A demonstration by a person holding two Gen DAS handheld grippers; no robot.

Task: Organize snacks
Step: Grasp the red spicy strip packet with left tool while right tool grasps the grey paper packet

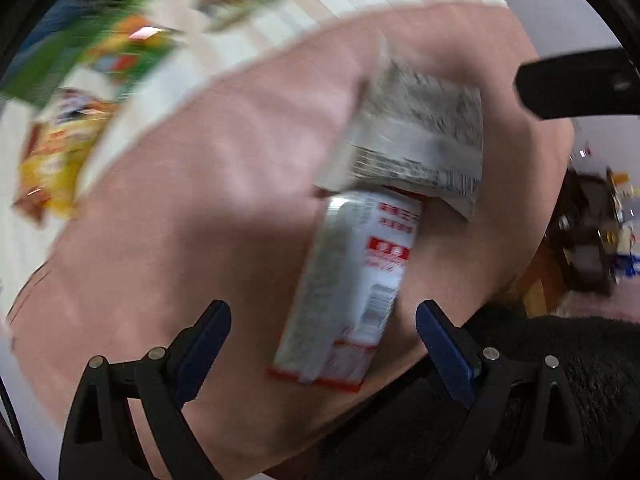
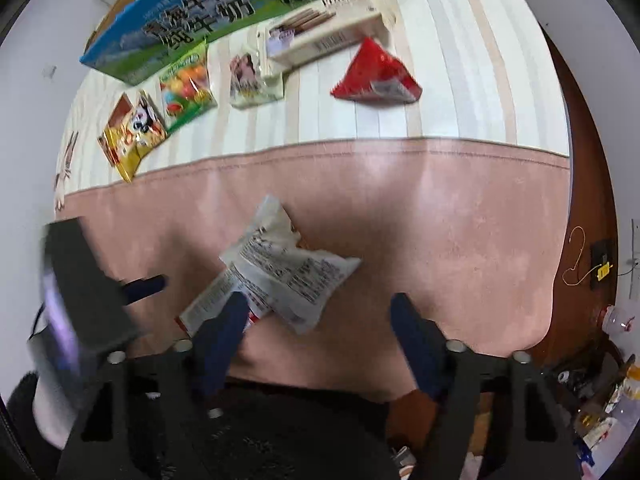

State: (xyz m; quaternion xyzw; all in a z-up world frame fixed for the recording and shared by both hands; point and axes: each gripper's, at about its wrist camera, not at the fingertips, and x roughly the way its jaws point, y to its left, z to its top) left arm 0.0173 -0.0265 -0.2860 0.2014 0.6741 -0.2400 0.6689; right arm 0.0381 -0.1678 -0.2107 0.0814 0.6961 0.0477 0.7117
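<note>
Both claws stand open and grip nothing. The left gripper [image 1: 323, 334] hangs over the near edge of the table with the white packet with red print [image 1: 352, 280] between its spread fingers, not touching either as far as the blurred view shows. The right gripper [image 2: 318, 328] hangs just to the right of the same pair of packets; its left finger overlaps the red-printed packet [image 2: 218, 300] in the view, and whether it touches cannot be told.

Risks, as judged. The two packets lie one on the other: the white crumpled packet [image 2: 288, 268] rests across the far end of the red-printed one. A close of the left claw on the lower packet could drag the upper one along or tip it off the near edge, since both lie close to that edge. The foil looks slick, so a shallow pinch may slip. The two grippers are close together; reaching for the same pile invites a collision.

Surface: a table under a cloth, pink band [image 2: 440, 220] along the near edge, cream stripes [image 2: 440, 80] beyond. Along the far edge, left to right: yellow bag [image 2: 132, 136], green fruit bag [image 2: 186, 84], small pale packet [image 2: 250, 76], long cream box [image 2: 320, 36], red pouch [image 2: 376, 76], with a blue-green milk carton box [image 2: 192, 12] behind them.

Room: white wall, dark wooden furniture and clutter at the right.
</note>
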